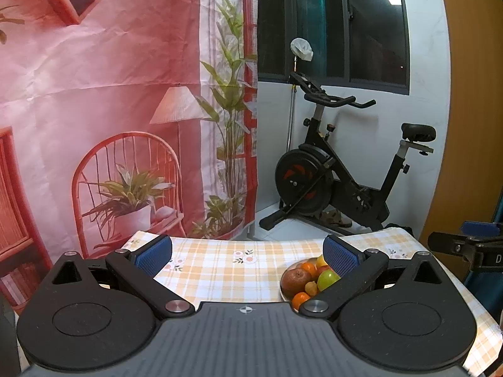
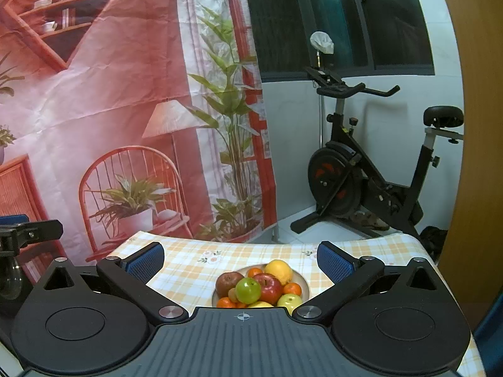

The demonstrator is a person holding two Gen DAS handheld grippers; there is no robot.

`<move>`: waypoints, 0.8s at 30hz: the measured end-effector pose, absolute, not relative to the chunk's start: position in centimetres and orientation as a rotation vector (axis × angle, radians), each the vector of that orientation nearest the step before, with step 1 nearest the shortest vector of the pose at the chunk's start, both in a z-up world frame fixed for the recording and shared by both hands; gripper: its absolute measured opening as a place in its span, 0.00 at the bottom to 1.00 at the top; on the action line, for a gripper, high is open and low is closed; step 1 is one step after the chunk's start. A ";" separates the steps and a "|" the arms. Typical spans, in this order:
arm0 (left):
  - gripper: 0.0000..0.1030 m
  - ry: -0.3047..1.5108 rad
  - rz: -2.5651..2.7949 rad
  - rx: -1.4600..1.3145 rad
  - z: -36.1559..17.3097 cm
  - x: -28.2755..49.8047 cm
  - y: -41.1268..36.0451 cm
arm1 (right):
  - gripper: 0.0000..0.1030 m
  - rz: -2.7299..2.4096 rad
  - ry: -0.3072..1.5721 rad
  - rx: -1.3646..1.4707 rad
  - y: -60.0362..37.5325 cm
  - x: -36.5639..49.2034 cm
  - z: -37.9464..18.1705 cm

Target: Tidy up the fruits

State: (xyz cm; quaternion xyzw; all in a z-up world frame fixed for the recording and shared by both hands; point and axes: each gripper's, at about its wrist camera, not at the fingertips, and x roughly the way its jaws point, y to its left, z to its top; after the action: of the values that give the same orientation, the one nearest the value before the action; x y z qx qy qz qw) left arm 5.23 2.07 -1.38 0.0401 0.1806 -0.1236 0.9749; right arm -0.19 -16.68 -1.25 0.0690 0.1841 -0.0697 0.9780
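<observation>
A white plate piled with fruit sits on the checked tablecloth. On it are a green apple, a red apple, a brown fruit, a yellow fruit and several small oranges. My right gripper is open and empty, held above the near side of the plate. In the left wrist view the plate of fruit lies to the right, partly behind the right finger. My left gripper is open and empty over bare cloth.
A printed red backdrop hangs behind the table. An exercise bike stands on the floor beyond the table's far edge. A wooden panel is at the right. The right gripper shows at the right edge of the left wrist view.
</observation>
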 end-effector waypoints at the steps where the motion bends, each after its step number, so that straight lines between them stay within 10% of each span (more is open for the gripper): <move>1: 1.00 0.366 -0.248 0.080 -1.4 5.2 2.1 | 1.00 -0.141 0.370 0.139 -16.7 -0.2 -1.2; 24: 1.00 0.384 -0.246 0.065 -1.6 5.3 2.1 | 1.00 -0.141 0.367 0.137 -16.5 -0.3 -1.2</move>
State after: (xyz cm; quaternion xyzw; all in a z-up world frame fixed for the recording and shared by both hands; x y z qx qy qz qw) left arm 5.32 2.10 -1.55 0.0324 0.1904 -0.1218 0.9736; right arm -0.31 -16.52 -1.17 0.0679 0.1820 -0.0702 0.9784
